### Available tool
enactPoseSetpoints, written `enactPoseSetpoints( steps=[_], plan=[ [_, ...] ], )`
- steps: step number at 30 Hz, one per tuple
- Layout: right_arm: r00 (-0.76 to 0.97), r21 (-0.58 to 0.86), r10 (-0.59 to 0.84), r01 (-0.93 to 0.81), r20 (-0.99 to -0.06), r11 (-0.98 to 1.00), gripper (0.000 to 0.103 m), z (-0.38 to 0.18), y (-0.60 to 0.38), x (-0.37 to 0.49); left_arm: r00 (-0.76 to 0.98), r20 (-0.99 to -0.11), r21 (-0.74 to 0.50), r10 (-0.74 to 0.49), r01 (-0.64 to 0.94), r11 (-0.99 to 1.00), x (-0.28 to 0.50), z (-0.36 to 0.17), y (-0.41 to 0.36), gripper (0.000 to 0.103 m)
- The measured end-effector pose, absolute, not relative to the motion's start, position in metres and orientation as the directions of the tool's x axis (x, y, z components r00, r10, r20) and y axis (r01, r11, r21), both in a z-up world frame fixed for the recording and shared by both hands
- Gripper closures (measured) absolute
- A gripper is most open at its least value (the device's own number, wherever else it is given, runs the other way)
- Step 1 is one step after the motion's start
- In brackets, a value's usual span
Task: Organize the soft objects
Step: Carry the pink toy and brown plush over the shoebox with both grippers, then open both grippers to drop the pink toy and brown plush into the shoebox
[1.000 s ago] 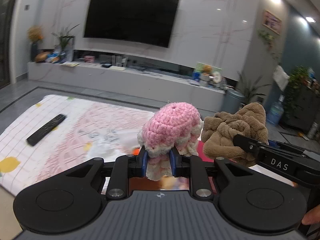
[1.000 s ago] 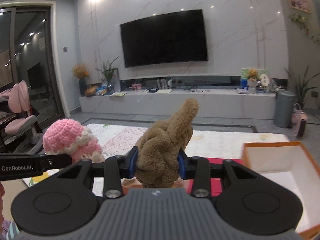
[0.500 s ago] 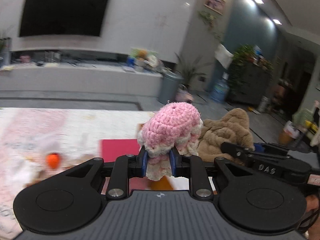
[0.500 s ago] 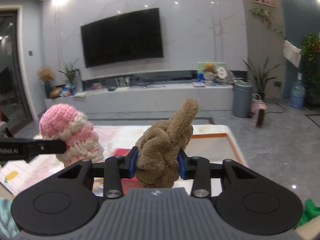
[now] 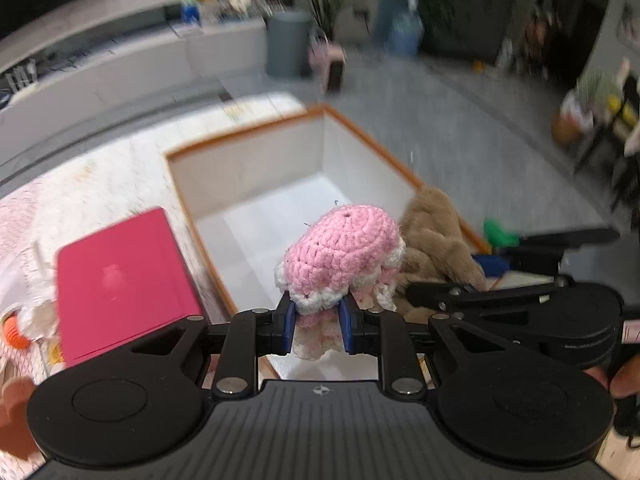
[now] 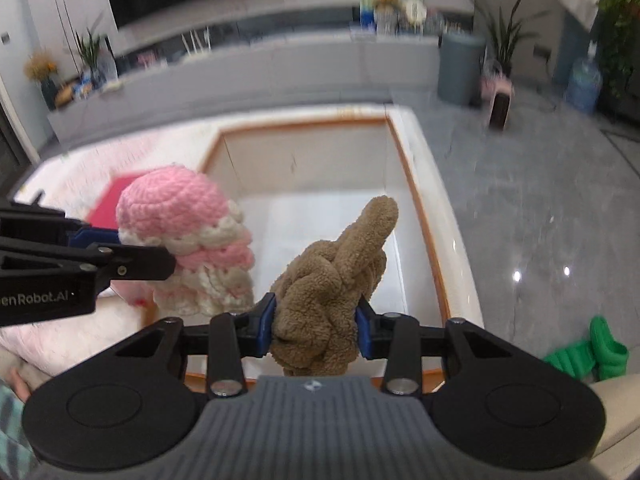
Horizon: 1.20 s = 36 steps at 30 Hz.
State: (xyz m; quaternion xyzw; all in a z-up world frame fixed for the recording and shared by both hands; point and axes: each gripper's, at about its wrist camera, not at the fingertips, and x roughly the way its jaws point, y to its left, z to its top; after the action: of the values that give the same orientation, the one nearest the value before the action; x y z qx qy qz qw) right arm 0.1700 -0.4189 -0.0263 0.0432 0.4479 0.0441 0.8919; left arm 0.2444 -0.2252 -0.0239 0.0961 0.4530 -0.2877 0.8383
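My left gripper (image 5: 318, 326) is shut on a pink and white crocheted toy (image 5: 340, 256), which also shows at the left of the right wrist view (image 6: 180, 216). My right gripper (image 6: 316, 330) is shut on a brown fuzzy plush toy (image 6: 332, 280), seen beside the pink toy in the left wrist view (image 5: 436, 240). Both toys hang side by side above an open white box with an orange rim (image 5: 248, 172) (image 6: 304, 160). The box's inside looks bare.
A red flat case (image 5: 120, 280) lies left of the box on a pale patterned cloth (image 5: 100, 184). Small clutter with an orange piece (image 5: 14, 330) sits at far left. Green slippers (image 6: 592, 352) lie on the grey floor to the right. A finger (image 5: 624, 380) shows at the right edge.
Both grippers swung right and tilted downward, carrying their toys from facing the TV wall to over the white box. The grips stayed the same.
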Motion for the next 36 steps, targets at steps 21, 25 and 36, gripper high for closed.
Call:
enactPoseSetpoints(
  steps=[21,25,36],
  plan=[
    [0.417,-0.025,0.060,-0.194,-0.907,0.981,0.048,-0.067,-0.405,0.201,0.342,-0.914,0.038,-0.221,0.611,0.791,0.256,-0.069,-0.274,0.065],
    [0.431,-0.051,0.035,-0.188,-0.902,0.981,0.039,-0.059,-0.403,0.198,0.371,-0.898,0.036,-0.239,0.600,0.799,0.250,-0.058,-0.267,0.056],
    [0.484,-0.146,-0.045,-0.173,-0.874,0.974,0.021,-0.023,-0.392,0.178,0.442,-0.845,0.022,-0.300,0.590,0.807,0.225,-0.028,-0.244,0.050]
  ],
)
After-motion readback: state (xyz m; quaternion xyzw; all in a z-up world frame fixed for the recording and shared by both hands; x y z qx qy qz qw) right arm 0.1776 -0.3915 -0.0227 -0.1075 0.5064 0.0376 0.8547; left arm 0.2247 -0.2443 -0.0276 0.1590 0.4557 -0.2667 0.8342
